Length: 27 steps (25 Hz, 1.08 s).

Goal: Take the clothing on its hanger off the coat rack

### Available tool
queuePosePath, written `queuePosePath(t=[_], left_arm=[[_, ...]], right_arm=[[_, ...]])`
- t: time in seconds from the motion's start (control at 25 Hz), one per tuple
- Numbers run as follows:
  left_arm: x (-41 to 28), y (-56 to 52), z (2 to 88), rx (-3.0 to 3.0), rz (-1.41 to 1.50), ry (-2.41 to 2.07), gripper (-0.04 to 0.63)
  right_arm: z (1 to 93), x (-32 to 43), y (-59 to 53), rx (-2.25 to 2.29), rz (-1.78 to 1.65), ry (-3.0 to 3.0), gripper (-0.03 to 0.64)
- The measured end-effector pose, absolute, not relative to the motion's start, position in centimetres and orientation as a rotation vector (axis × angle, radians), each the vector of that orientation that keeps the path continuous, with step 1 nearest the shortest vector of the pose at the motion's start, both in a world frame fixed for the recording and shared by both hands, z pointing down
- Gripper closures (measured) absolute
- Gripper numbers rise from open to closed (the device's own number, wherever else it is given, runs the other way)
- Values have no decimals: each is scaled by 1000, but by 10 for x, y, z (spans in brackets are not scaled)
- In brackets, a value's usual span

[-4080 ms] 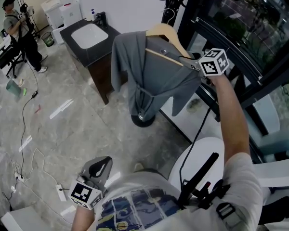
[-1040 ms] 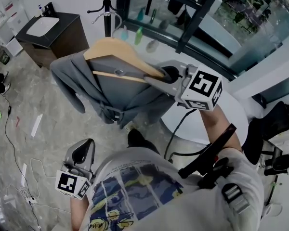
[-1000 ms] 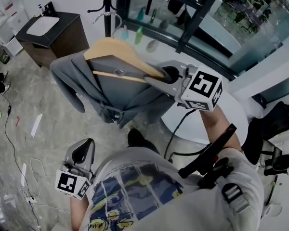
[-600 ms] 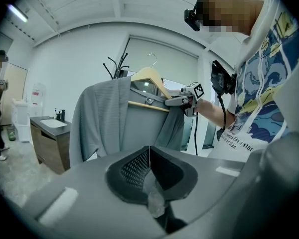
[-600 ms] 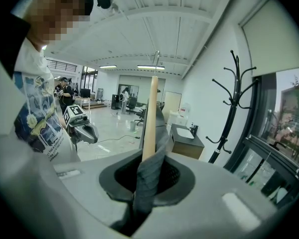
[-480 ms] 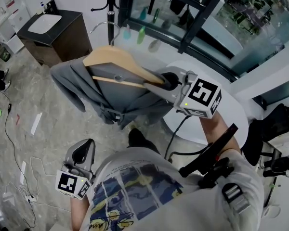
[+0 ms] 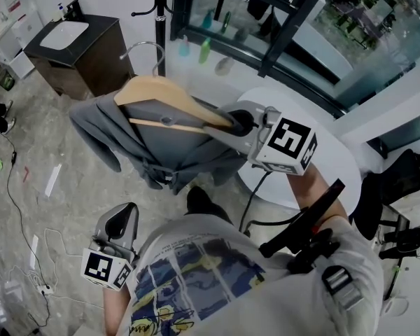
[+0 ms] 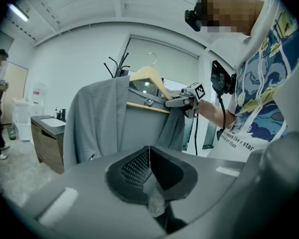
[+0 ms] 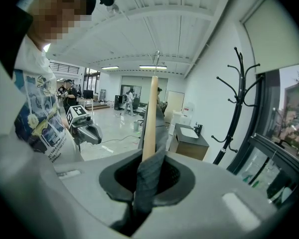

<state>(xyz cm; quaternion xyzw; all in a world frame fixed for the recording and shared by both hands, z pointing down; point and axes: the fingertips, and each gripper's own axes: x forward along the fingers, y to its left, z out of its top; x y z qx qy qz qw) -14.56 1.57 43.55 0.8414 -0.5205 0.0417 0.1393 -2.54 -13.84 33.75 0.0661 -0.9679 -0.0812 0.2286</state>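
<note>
The right gripper (image 7: 241, 122) is clamping its fingers on one shoulder tip of the wooden hanger (image 7: 164, 98), pinching a fold of the grey garment (image 7: 175, 145) against the wood. In the right gripper view the wooden arm is rising straight out from between the fingers, with the cloth bunched around it.

From that grip the hanger's long axis is running away from the fingers, leftward across the person's front. The garment is draping from it in mid-air above the floor. The metal hook (image 7: 145, 48) is standing free at the hanger's middle, touching nothing. The coat rack (image 7: 160, 19) is standing beyond it, well apart. I judge that the clothing is already off the rack and what is left is carrying it away.

All the weight is hanging out to one side of the grip, so I expect the far shoulder to be tending to sag. The right arm is reaching forward, nearly straight, over a white round surface (image 7: 336, 161), with the gripper roughly level.

The left gripper (image 7: 121, 222) is hanging low beside the person's left hip, fingers pressed together on nothing, pointing towards the garment. It is nearer to the free end of the hanger, should that end need steadying.
</note>
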Motion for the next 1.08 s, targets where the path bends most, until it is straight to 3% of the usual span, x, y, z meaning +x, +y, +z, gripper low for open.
queuePosePath(t=[1.08], left_arm=[[-145,15,435,2428,130,-1508,584]], right_arm=[[341,-27,-134,162,-239,-2649,583]])
